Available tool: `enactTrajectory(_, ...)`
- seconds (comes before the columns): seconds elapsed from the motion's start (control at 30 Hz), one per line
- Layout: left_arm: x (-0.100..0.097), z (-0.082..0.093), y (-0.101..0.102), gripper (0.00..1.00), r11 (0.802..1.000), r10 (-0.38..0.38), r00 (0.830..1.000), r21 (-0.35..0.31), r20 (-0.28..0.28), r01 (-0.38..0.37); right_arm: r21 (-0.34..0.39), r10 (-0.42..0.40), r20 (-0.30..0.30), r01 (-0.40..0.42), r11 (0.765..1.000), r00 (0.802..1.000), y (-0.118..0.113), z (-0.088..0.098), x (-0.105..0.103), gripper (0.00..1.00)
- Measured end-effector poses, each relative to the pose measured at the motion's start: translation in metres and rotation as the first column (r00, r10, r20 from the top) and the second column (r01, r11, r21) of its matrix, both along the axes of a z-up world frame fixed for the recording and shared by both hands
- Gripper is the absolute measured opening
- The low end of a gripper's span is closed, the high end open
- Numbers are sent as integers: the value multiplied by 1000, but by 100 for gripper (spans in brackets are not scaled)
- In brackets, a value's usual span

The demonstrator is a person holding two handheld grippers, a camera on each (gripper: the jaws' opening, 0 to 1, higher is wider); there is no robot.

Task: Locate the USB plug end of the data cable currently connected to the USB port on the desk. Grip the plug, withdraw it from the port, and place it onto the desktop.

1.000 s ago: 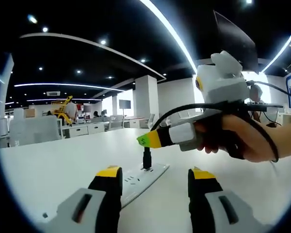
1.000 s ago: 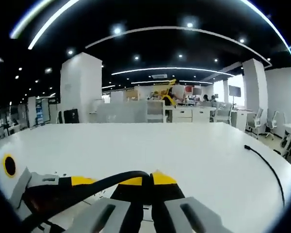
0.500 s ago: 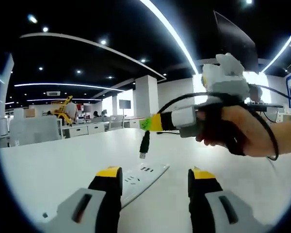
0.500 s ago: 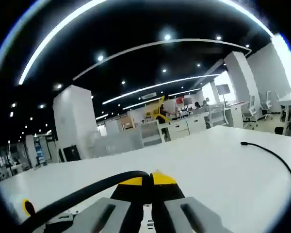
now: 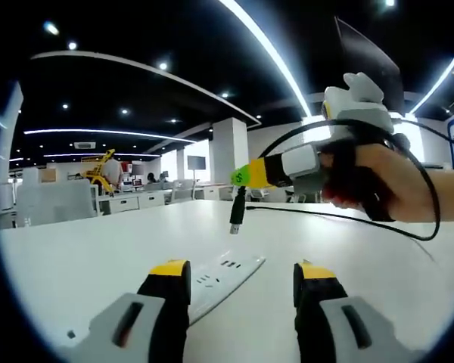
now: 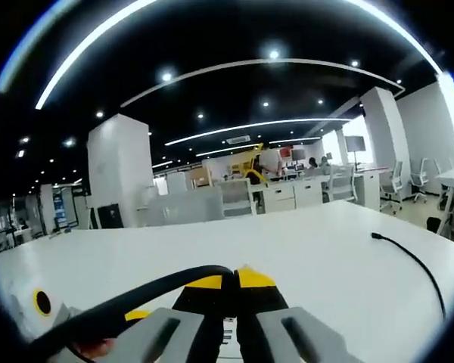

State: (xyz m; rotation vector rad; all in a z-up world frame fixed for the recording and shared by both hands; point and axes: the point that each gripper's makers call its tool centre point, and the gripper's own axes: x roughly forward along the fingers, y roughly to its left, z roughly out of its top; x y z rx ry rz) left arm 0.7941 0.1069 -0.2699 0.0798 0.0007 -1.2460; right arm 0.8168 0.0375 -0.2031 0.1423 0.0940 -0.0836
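The black USB plug (image 5: pixel 235 219) hangs metal end down in the air above the white power strip (image 5: pixel 228 270), well free of its ports. My right gripper (image 5: pixel 240 177), held by a hand (image 5: pixel 378 189), comes in from the right and is shut on the plug's upper part. The black cable (image 5: pixel 333 219) trails back from there over the desk. In the right gripper view my right gripper (image 6: pixel 235 278) has its yellow tips pressed together, with the cable (image 6: pixel 136 302) leaving to the left. My left gripper (image 5: pixel 242 271) stands open low over the strip, nothing between its jaws.
The white desk (image 5: pixel 98 249) spreads wide around the strip. The cable's far end (image 6: pixel 408 261) lies on the desk to the right in the right gripper view. Desks, chairs and a yellow machine (image 5: pixel 98 170) stand far behind in the office.
The right gripper has pulled the plug up out of the power strip's port, then carried it higher and a little to the right. My left gripper and the strip stayed put.
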Motion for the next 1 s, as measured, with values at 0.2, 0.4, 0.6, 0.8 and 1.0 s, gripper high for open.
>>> enactTrajectory(0.2,0,0,0,55,1000,1,1000,-2,-1,-1,-12,7,4,-7,1000,1000,0,4,-4,5)
enactTrajectory(0.4,2,0,0,56,1000,8,1000,-6,-4,-8,-19,14,1,-14,1000,1000,-4,5,13,5)
enactTrajectory(0.6,1,3,1,57,1000,2,1000,-28,-21,-3,-21,14,4,-14,1000,1000,-5,7,8,6)
enactTrajectory(0.8,0,2,0,57,1000,-4,1000,-24,-17,3,-20,22,12,-21,1000,1000,-3,8,10,6)
enactTrajectory(1.0,-1,0,-1,57,1000,-4,1000,-12,-15,4,-19,32,13,-32,999,999,-1,6,15,6)
